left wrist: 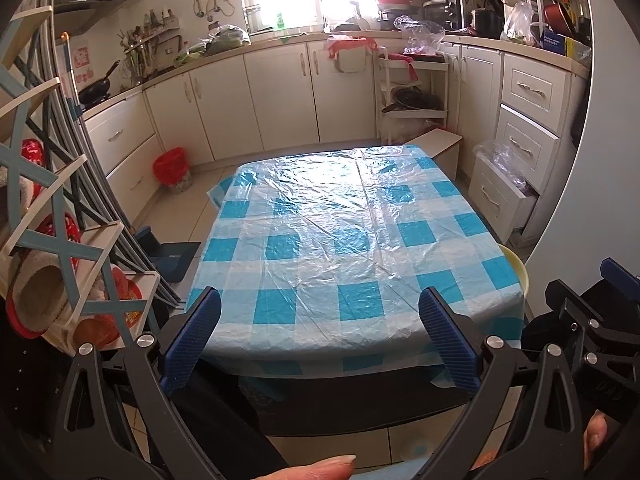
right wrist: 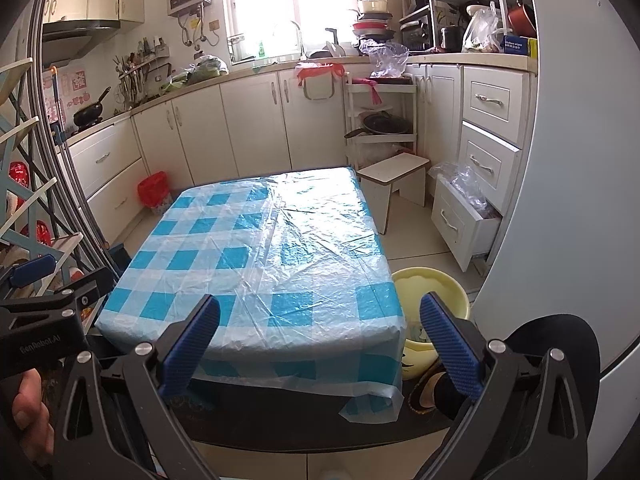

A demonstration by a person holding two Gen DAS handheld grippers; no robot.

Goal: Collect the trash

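Here | left gripper (left wrist: 320, 336), right gripper (right wrist: 320, 344): spread wide, empty | table (right wrist: 256, 248): wrinkled plastic (blue-white checks)

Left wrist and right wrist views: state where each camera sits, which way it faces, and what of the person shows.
Left wrist: on the left gripper, jaws open, facing across the checked table toward the cabinets; a fingertip shows below, the right gripper at right.
Right wrist: on the right gripper, jaws open, facing the same table, yellow basin beside it; a hand holds the left gripper at left.
Shared: table, red-lined bin, window, cabinets.
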